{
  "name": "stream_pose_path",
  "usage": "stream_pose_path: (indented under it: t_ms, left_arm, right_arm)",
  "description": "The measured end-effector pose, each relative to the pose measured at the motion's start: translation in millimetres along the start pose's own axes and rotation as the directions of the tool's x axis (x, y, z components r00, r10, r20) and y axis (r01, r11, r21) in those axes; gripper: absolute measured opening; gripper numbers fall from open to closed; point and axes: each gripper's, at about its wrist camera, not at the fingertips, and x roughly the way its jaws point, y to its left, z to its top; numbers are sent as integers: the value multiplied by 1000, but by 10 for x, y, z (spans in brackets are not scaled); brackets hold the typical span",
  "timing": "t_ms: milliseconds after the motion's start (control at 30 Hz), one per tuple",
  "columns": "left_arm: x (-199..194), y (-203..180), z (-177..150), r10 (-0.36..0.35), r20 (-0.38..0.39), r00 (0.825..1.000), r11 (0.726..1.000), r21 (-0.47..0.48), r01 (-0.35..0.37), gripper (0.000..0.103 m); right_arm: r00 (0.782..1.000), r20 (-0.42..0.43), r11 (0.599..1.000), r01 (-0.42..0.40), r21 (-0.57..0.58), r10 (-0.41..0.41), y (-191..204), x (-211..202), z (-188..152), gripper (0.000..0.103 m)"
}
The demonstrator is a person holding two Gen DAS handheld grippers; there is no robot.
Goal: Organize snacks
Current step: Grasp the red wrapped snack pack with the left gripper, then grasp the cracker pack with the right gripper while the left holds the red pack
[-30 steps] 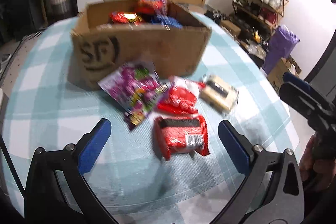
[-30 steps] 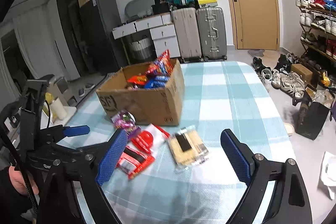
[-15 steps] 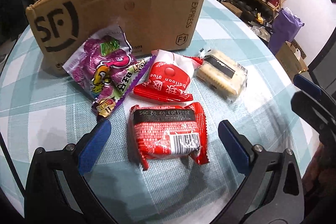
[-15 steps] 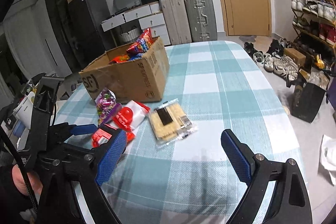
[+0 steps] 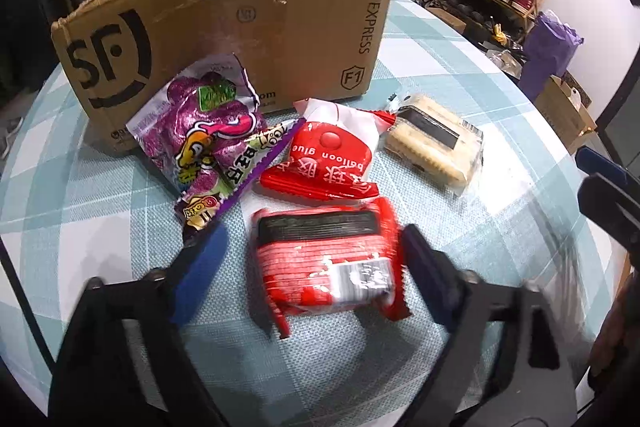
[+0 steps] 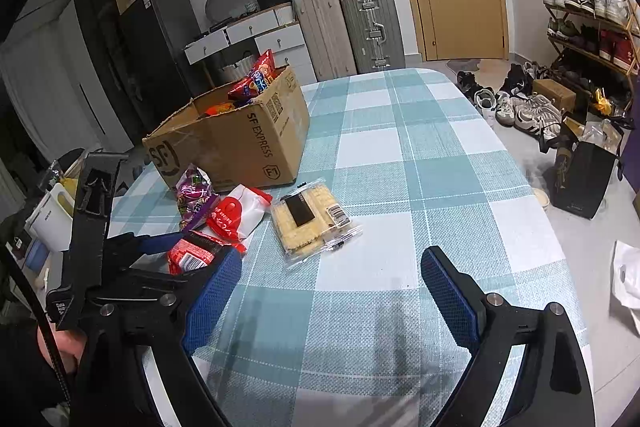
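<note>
Red snack packet [image 5: 326, 263] lies flat on the checked tablecloth [image 5: 500, 227], long axis running away from me, black band at the far end. My left gripper [image 5: 312, 267] straddles it, jaws closing; the right pad looks to be touching its edge, the left not yet. Half a second ago they stood wide. My right gripper [image 6: 330, 291] hangs spread, empty. Beyond: balloon glue pack [image 5: 328, 157], purple bag [image 5: 200, 131], cracker pack [image 5: 434, 145], cardboard box [image 5: 248, 27].

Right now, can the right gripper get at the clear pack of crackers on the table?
Probably yes. The right gripper is open and empty, and bare tablecloth lies between its fingers and the cracker pack. The left gripper, closing around the red packet, sits off to one side.
</note>
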Motion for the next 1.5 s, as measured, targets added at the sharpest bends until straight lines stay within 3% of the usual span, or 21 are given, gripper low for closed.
stream_pose_path:
  t_ms: [33, 100, 200, 267, 833, 1500]
  left_arm:
    - [11, -16, 22, -4, 2, 1000, 1000, 10, 4, 71]
    - [-2, 2, 51, -28, 5, 1000, 999, 24, 28, 55]
    - [-10, 87, 95, -104, 11, 995, 995, 5, 104, 46]
    - [-2, 147, 111, -144, 7, 990, 989, -28, 144, 45]
    - [-225, 381, -35, -209, 9, 978, 977, -46, 209, 45]
    - [-568, 663, -140, -234, 33, 972, 971, -50, 235, 46]
  right_arm:
    - [1000, 1, 1000, 1, 1, -1, 1, -10, -6, 93]
    - [1000, 1, 1000, 1, 6, -1, -1, -20, -12, 93]
    - [1000, -1, 1000, 1, 14, 0, -4, -23, -26, 93]
    - [1000, -2, 1000, 1, 17, -1, 5, -31, -48, 93]
    - [999, -49, 1000, 10, -28, -11, 94, 194, -9, 93]
    - [988, -150, 993, 29, -117, -46, 149, 828, 166, 93]
